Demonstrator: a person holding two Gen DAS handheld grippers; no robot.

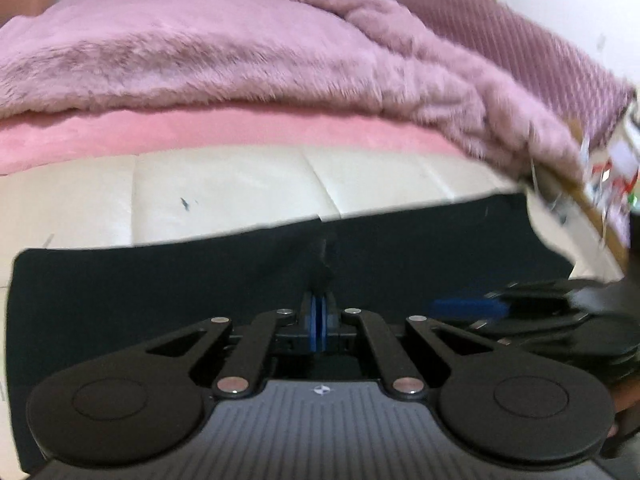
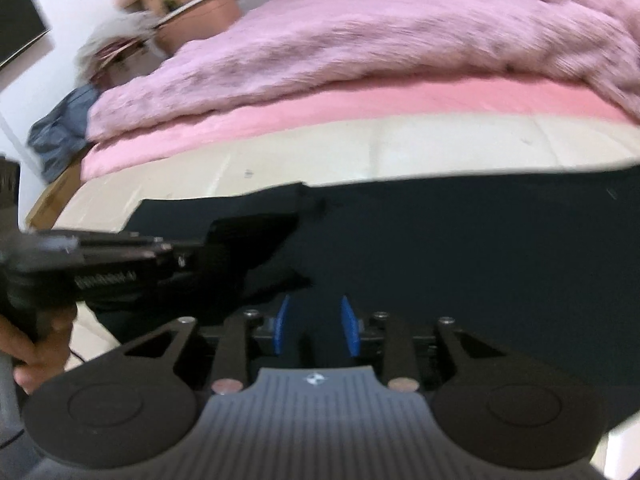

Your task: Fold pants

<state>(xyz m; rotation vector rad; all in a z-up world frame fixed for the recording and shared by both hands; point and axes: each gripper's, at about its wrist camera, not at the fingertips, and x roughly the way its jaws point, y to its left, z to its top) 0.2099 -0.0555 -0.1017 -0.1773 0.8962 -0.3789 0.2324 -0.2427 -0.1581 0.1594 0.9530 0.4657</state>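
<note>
Dark navy pants (image 1: 200, 280) lie flat on a cream surface (image 1: 224, 192), filling the lower half of both views (image 2: 480, 260). My left gripper (image 1: 319, 280) has its blue pads pressed together, and its dark fingertips pinch the cloth near the pants' far edge, where creases run in towards them. In the right wrist view this left gripper (image 2: 288, 220) reaches in from the left, held by a person's hand (image 2: 36, 344). My right gripper (image 2: 316, 320) hovers low over the pants with its blue pads apart and nothing pinched between them. It also shows, blurred, at the right of the left wrist view (image 1: 460, 306).
Beyond the cream surface lie a pink sheet (image 1: 240, 132) and a fluffy mauve blanket (image 1: 200, 48). A ribbed purple cushion (image 1: 520, 40) stands at the back right. A grey-blue garment heap (image 2: 60, 132), a pink tub (image 2: 200, 20) and a dark screen (image 2: 20, 24) sit at the left.
</note>
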